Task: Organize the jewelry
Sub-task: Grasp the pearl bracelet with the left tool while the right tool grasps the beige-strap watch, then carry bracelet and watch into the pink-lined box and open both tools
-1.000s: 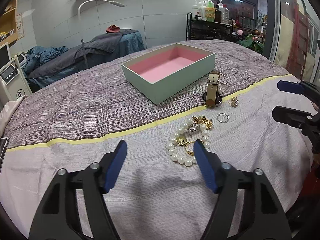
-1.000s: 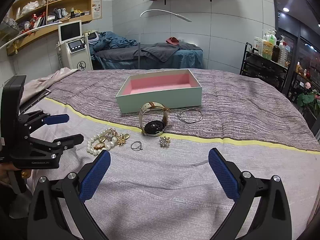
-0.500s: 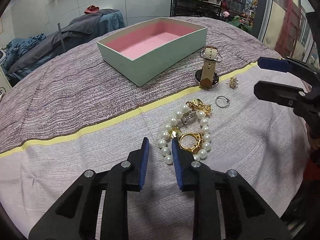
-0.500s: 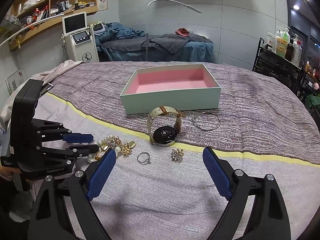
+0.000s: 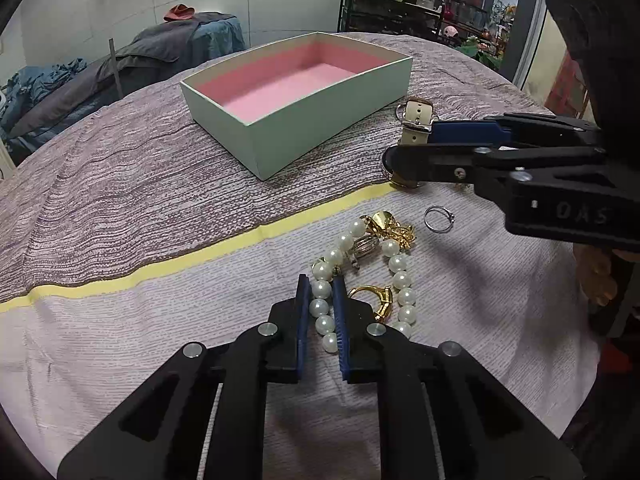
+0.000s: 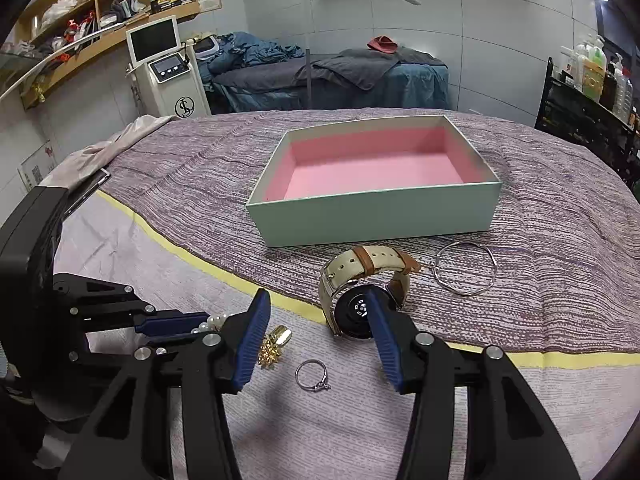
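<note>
With left tongs (image 5: 321, 307) clamped on the pearl bracelet (image 5: 362, 276) lying on the table (image 5: 120, 200) short of the box (image 5: 296, 98), tangled gold charms (image 5: 386, 226) could drag along; right tongs (image 6: 316, 344), closing around nothing yet, might nudge the watch (image 6: 360, 292).

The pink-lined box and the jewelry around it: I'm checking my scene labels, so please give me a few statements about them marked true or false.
1. The mint-green cardboard box with pink lining holds no jewelry. True.
2. The left gripper has its jaws closed on the white pearl bracelet. True.
3. The thin silver ring lies inside the box. False: it lies on the pale cloth in front of the right gripper.
4. The beige-strapped wristwatch with the black case lies flat, strap undone. False: it stands on edge, strap buckled into a loop.
5. The thin silver wire bangle lies beside the watch, outside the box. True.
</note>
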Action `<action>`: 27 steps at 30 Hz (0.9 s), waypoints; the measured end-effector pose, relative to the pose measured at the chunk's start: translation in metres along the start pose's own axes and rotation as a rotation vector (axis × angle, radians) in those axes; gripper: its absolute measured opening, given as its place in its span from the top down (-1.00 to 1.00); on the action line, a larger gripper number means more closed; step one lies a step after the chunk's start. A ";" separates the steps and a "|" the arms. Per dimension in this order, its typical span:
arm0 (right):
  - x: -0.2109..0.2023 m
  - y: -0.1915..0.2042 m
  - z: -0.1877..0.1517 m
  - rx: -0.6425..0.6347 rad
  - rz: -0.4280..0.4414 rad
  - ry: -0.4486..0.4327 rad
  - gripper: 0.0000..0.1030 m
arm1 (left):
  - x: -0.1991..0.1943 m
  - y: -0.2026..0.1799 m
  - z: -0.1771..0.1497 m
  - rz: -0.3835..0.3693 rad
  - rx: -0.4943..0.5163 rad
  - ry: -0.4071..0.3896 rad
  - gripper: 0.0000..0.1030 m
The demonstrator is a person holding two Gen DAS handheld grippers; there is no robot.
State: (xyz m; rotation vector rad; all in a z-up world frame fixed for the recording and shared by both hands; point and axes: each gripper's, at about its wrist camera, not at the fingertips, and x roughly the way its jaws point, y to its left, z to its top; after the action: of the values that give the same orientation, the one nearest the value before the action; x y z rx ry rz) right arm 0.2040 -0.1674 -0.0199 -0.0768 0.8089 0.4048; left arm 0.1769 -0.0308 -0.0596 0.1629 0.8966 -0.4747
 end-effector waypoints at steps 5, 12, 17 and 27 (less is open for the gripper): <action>0.002 -0.003 0.000 0.005 -0.001 0.005 0.84 | -0.012 -0.002 0.004 -0.011 -0.005 -0.037 0.81; -0.011 -0.007 0.002 0.028 0.067 0.009 0.88 | -0.043 -0.010 0.023 -0.033 0.019 -0.127 0.81; -0.027 -0.012 0.007 0.034 0.105 -0.010 0.88 | -0.058 -0.016 0.032 -0.046 0.042 -0.159 0.81; -0.045 -0.033 0.023 0.095 0.224 -0.030 0.88 | -0.083 -0.019 0.059 -0.108 0.056 -0.227 0.81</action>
State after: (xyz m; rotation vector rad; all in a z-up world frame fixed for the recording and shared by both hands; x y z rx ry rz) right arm 0.2045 -0.2072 0.0247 0.1089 0.8085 0.5772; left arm 0.1659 -0.0403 0.0435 0.1097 0.6725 -0.6064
